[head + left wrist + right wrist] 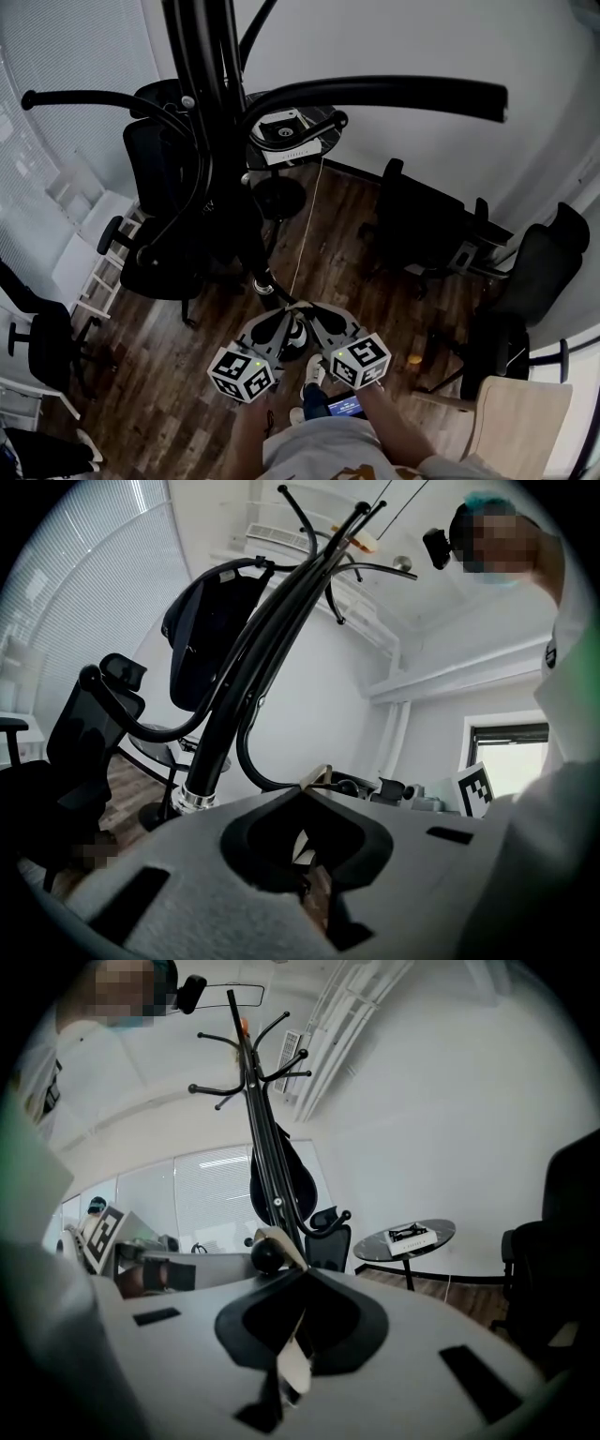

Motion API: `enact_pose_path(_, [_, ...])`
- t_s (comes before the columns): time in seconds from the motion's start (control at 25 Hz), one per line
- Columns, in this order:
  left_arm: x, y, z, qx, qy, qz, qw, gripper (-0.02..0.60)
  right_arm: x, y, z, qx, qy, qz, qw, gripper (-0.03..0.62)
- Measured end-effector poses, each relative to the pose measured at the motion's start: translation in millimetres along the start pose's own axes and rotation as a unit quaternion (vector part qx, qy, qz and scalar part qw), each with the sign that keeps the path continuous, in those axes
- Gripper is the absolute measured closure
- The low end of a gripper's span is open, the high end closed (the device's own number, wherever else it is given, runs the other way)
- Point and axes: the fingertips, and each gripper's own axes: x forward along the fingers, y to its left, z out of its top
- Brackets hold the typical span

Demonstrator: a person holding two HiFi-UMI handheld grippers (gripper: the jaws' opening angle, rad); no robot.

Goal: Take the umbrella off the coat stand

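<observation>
The black coat stand (211,84) rises right in front of me, its curved arms spreading overhead. A dark folded umbrella (211,630) hangs from one of its upper hooks, beside the pole; it also shows as a dark oval on the coat stand (265,1110) in the right gripper view, where the umbrella (298,1177) sits at mid height. In the head view I cannot tell it from the dark chair behind. My left gripper (281,317) and right gripper (306,311) are held low, side by side, short of the stand's base. Both are shut on nothing.
Black office chairs (155,234) (422,225) stand left and right of the stand. Behind it is a round glass table (291,141) with a white box, and a cable runs down to the wooden floor. A wooden chair (516,412) is at the lower right.
</observation>
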Motion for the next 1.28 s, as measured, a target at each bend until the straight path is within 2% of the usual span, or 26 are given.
enact_pose_path(0.36, [0,-16,-2,0.009,0.005,-0.011,0.9999,0.558,-18,0,3,-0.005,-0.006,-0.010,1.000,0.579])
enact_pose_path(1.28, [-12,-46,-6,0.003,-0.003,-0.031,0.9995,0.558,-53,14,4,-0.011,-0.016,-0.020,1.000,0.579])
